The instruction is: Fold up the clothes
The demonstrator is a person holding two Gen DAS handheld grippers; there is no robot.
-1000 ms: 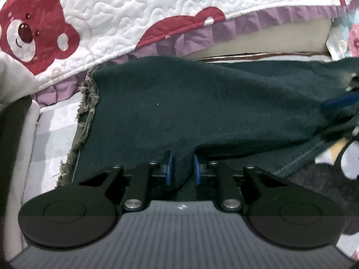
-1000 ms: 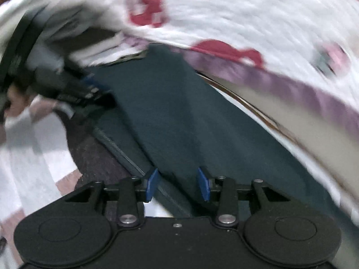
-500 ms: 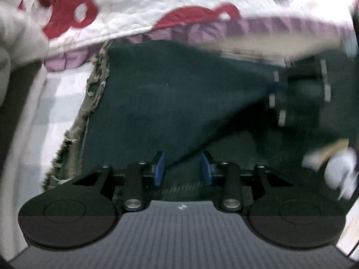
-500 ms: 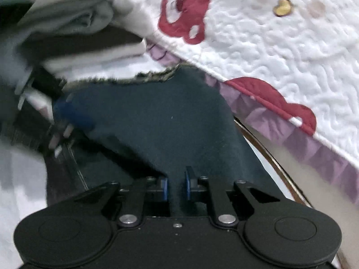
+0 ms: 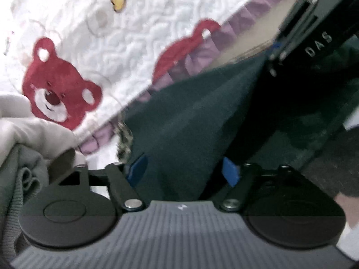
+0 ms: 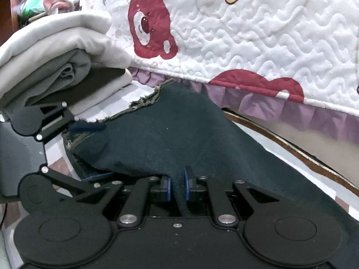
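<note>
Garment: I read the dark green cloth (image 6: 179, 134) as the item in work. It runs forward from my right fingers and drapes left, with a frayed hem (image 6: 143, 100) at its far edge.
Right gripper (image 6: 177, 187): my fingers are clenched on a pinched ridge of the cloth; the blue pads press it from both sides.
Left gripper (image 5: 184, 172): my fingers stand wide apart. The cloth (image 5: 186, 125) lies between and ahead of them, but I see no pad pressing it. I judge this hand released.
Left gripper, from the right view (image 6: 87, 150): one blue finger (image 6: 87, 126) sits above the frayed corner and the other shows below it; the corner lies between them, ungripped.
Progress: I judge the fold to be partway. The cloth is lifted into a tent with slack under it, not yet laid flat in a tidy rectangle. One corner is let go; one ridge is held.
Remaining: lay the held part down, square the edges, smooth, probably one more fold. I cannot tell how many folds are already in.
Stack (image 6: 56, 62): folded cream and grey items lie left of and beyond my left fingers; I take these as finished pieces.
Quilt (image 6: 258, 33): a white bear-print cover with purple frill hangs beyond the cloth, ahead of both grippers.
</note>
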